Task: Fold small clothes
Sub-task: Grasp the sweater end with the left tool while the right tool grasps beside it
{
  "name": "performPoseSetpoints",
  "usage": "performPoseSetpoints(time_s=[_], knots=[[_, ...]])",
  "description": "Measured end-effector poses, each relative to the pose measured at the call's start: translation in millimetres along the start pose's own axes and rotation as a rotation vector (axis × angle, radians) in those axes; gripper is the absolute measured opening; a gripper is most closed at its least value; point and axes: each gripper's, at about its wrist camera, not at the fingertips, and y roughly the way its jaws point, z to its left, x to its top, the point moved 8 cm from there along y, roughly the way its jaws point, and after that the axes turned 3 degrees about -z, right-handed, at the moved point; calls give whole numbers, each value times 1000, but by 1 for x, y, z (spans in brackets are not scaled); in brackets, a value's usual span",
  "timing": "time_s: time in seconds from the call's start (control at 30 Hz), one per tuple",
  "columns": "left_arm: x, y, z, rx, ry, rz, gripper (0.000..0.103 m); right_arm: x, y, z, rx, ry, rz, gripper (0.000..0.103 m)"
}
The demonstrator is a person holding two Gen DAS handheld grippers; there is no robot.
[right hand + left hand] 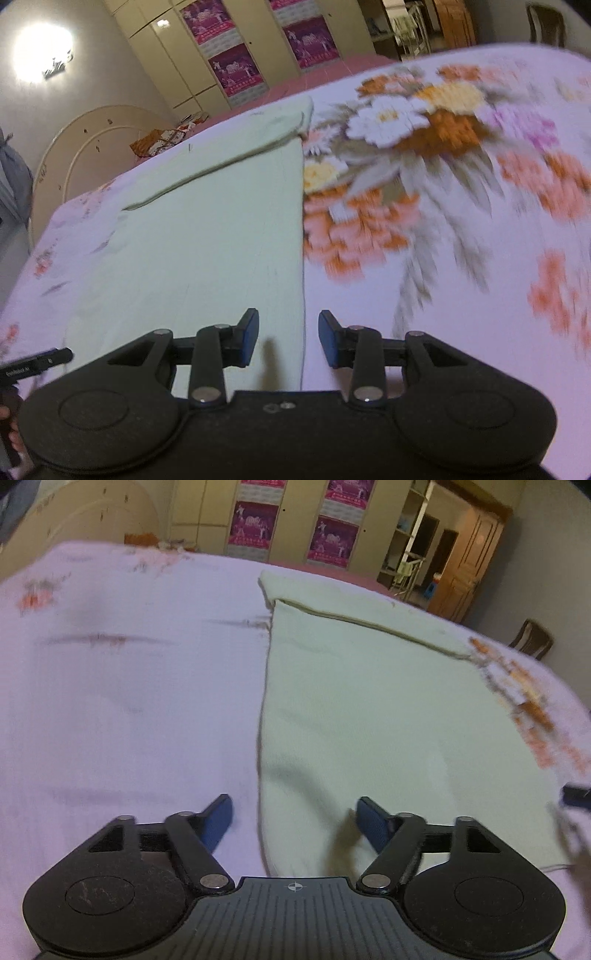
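A pale green garment [369, 701] lies flat on the bed, its far end folded over along a seam. In the left wrist view my left gripper [295, 823] stands open above the garment's near left edge, which runs between the fingers untouched. The right wrist view shows the same garment [221, 221] to the left. My right gripper [289, 336] is open over its near right edge, and nothing is pinched. A dark tip of the other gripper [576, 795] pokes in at the right edge.
The bed sheet [129, 701] is pinkish white with orange flower prints [424, 122]. Behind the bed stand a wardrobe with purple posters [255, 524], a wooden door [469, 565] and a chair [532, 638]. A curved headboard [92, 144] is at the left.
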Motion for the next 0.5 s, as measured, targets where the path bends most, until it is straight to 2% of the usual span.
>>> performPoseSetpoints(time_s=[0.2, 0.37, 0.5], knots=[[-15, -10, 12, -149, -191, 31, 54, -31, -15, -11, 75, 133, 51, 36], [-32, -9, 25, -314, -420, 40, 53, -55, -21, -9, 167, 255, 79, 36], [-37, 1, 36, -390, -568, 31, 53, -62, -18, -2, 229, 323, 92, 36]])
